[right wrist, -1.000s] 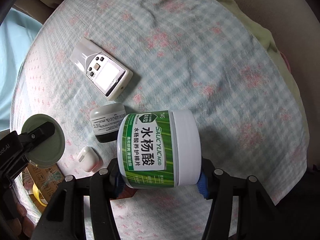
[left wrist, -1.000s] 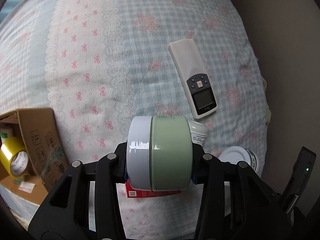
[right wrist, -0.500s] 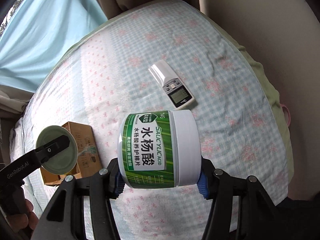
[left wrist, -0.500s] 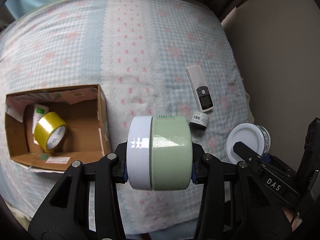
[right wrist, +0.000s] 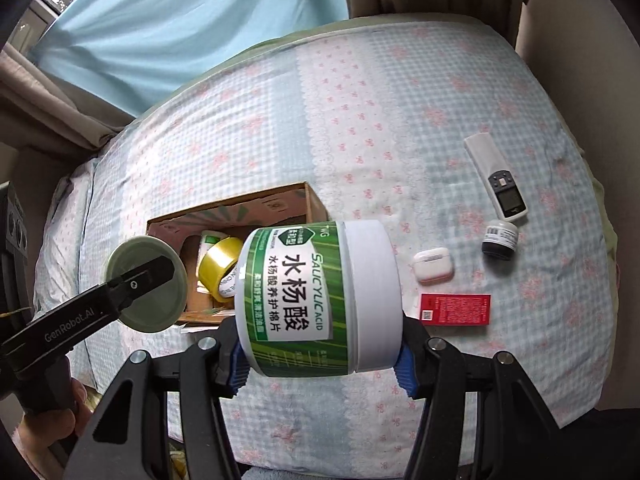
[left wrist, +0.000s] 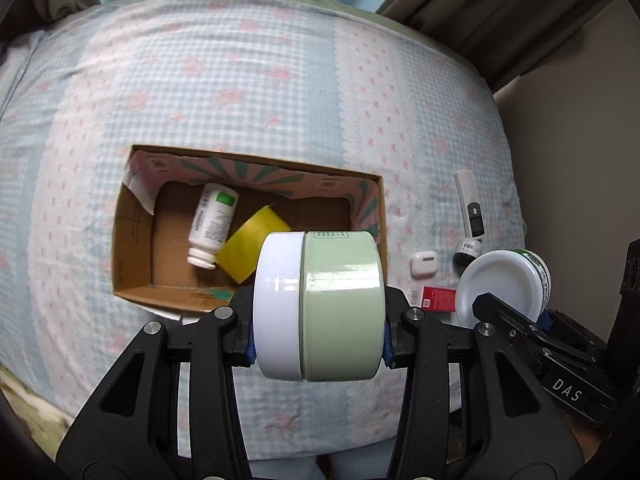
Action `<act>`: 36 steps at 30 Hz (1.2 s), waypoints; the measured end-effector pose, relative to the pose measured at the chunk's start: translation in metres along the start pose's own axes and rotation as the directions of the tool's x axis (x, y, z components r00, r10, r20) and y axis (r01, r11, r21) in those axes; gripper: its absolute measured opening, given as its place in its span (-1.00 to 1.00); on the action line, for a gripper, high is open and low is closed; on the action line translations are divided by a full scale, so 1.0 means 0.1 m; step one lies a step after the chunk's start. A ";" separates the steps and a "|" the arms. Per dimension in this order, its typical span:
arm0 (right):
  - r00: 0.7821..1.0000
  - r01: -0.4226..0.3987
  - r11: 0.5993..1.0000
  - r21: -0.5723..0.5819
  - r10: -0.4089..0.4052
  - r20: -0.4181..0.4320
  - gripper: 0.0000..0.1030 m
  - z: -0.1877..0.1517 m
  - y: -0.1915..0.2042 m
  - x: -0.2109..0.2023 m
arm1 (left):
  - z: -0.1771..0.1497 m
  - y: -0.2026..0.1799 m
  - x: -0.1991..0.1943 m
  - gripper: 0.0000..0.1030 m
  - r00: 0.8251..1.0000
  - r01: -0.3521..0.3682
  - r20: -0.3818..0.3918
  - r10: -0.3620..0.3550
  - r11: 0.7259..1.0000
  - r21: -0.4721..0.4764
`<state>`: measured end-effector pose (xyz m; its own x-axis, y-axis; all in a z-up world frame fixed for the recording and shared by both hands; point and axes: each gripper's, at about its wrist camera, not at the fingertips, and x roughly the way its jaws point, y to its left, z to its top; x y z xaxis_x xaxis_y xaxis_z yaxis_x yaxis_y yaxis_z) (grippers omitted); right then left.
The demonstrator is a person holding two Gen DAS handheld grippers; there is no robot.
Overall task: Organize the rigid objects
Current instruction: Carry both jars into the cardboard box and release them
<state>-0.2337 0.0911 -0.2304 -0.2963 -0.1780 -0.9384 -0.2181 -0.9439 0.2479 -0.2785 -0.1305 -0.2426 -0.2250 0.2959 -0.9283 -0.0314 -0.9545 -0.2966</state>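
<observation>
My left gripper (left wrist: 318, 336) is shut on a pale green jar with a white lid (left wrist: 320, 304), held above the near edge of an open cardboard box (left wrist: 132, 220). The box holds a white pill bottle (left wrist: 212, 226) and a yellow tape roll (left wrist: 250, 246). My right gripper (right wrist: 320, 354) is shut on a white jar with a green label (right wrist: 316, 300), held high over the bed. The green jar (right wrist: 146, 284) and the box (right wrist: 312, 204) also show in the right wrist view.
On the checked bedspread (right wrist: 400, 100) to the right of the box lie a white remote (right wrist: 498, 178), a small dark jar (right wrist: 500, 238), a white earbud case (right wrist: 432, 266) and a red card box (right wrist: 456, 308). A blue curtain (right wrist: 180, 20) hangs behind the bed.
Both grippers have risen and pulled back from the bed with their jars. The view has swung left, so the cardboard box now lies under the left gripper.
</observation>
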 end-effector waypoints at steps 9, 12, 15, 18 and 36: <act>1.000 0.015 1.000 -0.019 -0.015 -0.022 0.03 0.00 0.76 0.31 | 0.10 0.94 0.10 -0.24 0.999 -0.026 -0.035 0.026 1.000 0.001; 0.999 0.031 0.999 -0.030 -0.032 -0.037 0.03 0.03 0.92 0.48 | 0.14 1.13 0.25 -0.24 0.997 -0.046 -0.054 0.048 0.999 0.029; 0.997 0.049 0.998 -0.045 -0.051 -0.064 0.03 0.07 1.01 0.69 | 0.15 1.23 0.42 -0.24 0.995 -0.062 -0.075 0.067 0.996 0.066; 0.992 0.075 0.995 -0.063 -0.080 -0.092 0.03 0.13 1.03 0.91 | 0.12 1.24 0.61 -0.24 0.991 -0.079 -0.095 0.091 0.989 0.124; 0.949 0.214 0.967 -0.141 -0.240 -0.207 0.02 0.31 0.63 2.01 | -0.12 1.02 1.40 -0.24 0.964 -0.176 -0.086 0.253 0.842 0.510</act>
<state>-0.3354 0.0043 -0.3961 -0.0367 0.0002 -0.9993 -0.1428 -0.9897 0.0051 -0.3014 -0.1859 -0.4059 -0.1407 0.0467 -0.9890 -0.4836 -0.8749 0.0274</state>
